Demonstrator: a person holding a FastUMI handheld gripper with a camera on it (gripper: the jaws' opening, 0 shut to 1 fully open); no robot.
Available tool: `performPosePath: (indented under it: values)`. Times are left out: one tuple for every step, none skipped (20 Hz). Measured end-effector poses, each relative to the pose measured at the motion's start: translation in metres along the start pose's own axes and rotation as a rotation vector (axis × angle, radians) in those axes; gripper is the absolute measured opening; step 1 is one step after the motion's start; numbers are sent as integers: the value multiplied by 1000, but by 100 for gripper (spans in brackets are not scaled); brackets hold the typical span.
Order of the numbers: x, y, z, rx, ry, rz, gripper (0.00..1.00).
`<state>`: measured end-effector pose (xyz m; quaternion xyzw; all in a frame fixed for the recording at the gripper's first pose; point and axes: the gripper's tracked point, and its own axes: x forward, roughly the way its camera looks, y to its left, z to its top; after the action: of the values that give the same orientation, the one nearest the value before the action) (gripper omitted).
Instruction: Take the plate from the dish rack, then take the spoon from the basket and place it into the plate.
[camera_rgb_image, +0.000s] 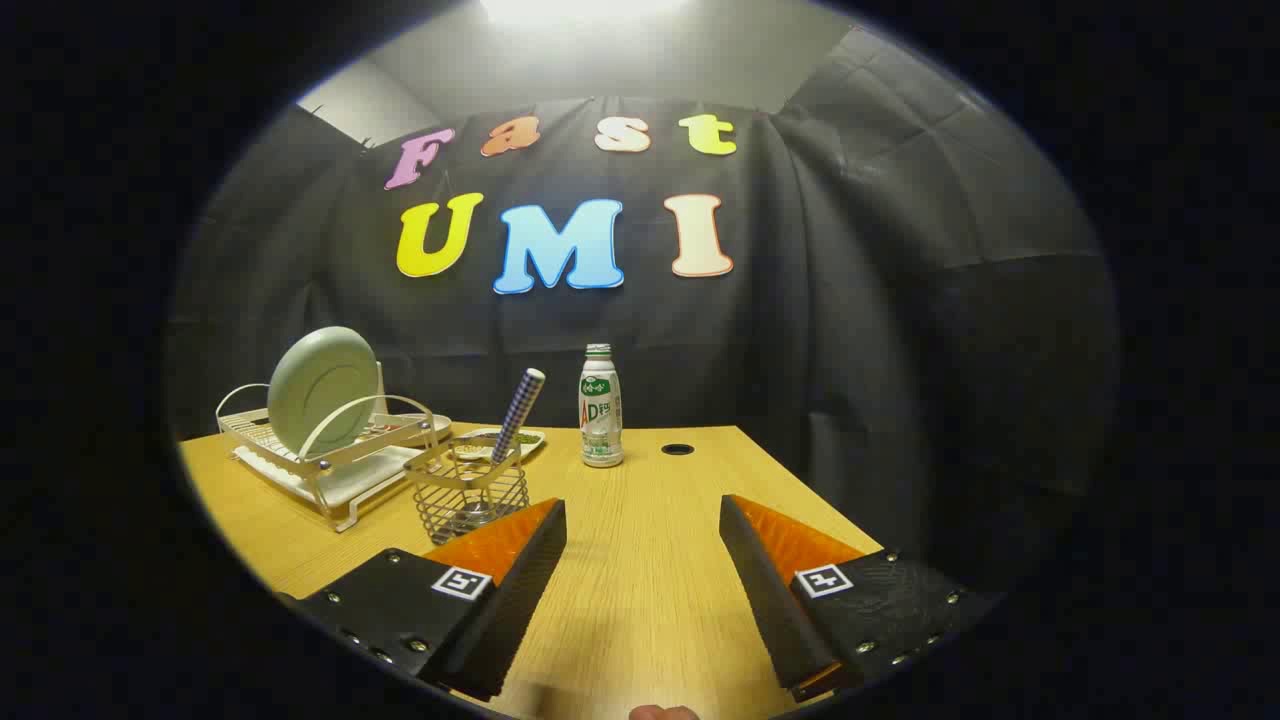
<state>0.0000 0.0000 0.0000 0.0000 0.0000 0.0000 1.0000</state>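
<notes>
Plate (322, 388), pale green, stands on edge in the dish rack (330, 450) at the far left of the table (650, 560), leaning against the rack's wire hoop; not yet lifted out. Just right of the rack and nearer, the wire basket (470, 490) holds the spoon (518, 415), checked handle sticking up and tilted right, bowl end down inside the mesh. Behind the basket a small flat dish (500, 443) lies on the table; contents too small to tell. A bottle (600, 408) stands upright right of the basket, a round hole (677, 450) in the tabletop beyond it. Gripper (643, 520) hovers near the middle of the table, fingers spread wide apart, nothing between them, bare wood showing in the gap; the basket sits just ahead of the left finger. Judgement: task at its start, neither step done. Left: grasp plate, set it down, fetch spoon, lay it in plate.
</notes>
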Motion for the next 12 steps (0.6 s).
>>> performPosePath:
  values:
    - [14, -5, 5, 20, -2, -15, 95]
    - [28, -12, 11, 39, -6, -36, 95]
    - [39, -17, 18, 52, -8, -49, 95]
    - [47, -22, 28, 53, -11, -66, 95]
    - [51, -24, 38, 42, -14, -80, 96]
    - [52, -27, 51, 25, -14, -99, 96]
    - [51, -27, 64, 9, -9, -108, 96]
    - [47, -24, 78, -4, -4, -118, 96]
    - [41, -20, 90, -13, 9, -124, 96]
    - [35, -11, 103, -21, 13, -109, 96]
    - [29, 0, 119, -20, 5, -91, 96]
    - [24, 7, 133, -18, -1, -87, 96]
